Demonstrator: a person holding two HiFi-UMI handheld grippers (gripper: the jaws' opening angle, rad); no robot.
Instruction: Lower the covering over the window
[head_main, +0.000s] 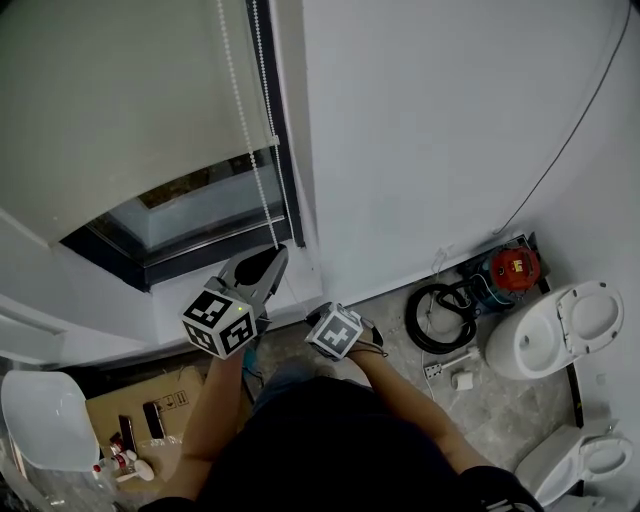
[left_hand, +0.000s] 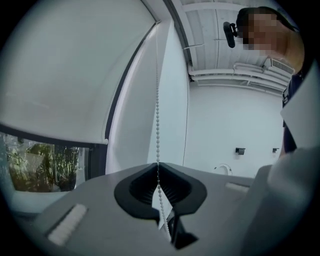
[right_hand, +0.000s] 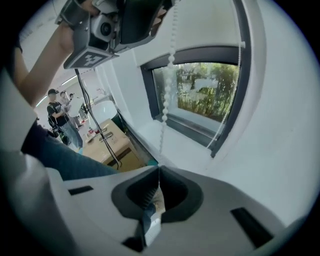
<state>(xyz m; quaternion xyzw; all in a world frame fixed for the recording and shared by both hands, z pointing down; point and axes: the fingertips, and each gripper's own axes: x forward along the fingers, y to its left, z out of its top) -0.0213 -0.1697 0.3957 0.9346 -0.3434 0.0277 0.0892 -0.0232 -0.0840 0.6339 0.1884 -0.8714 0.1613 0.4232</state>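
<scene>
Left gripper (left_hand: 158, 166) jaws clamped on bead chain (left_hand: 157, 100), right gripper (right_hand: 159, 171) likewise

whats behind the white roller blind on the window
Below the white fabric roller blind, a strip of dark-framed window glass shows green plants outside. The glass higher up is covered by the blind and cannot be seen. The white bead chain hangs beside it.
</scene>
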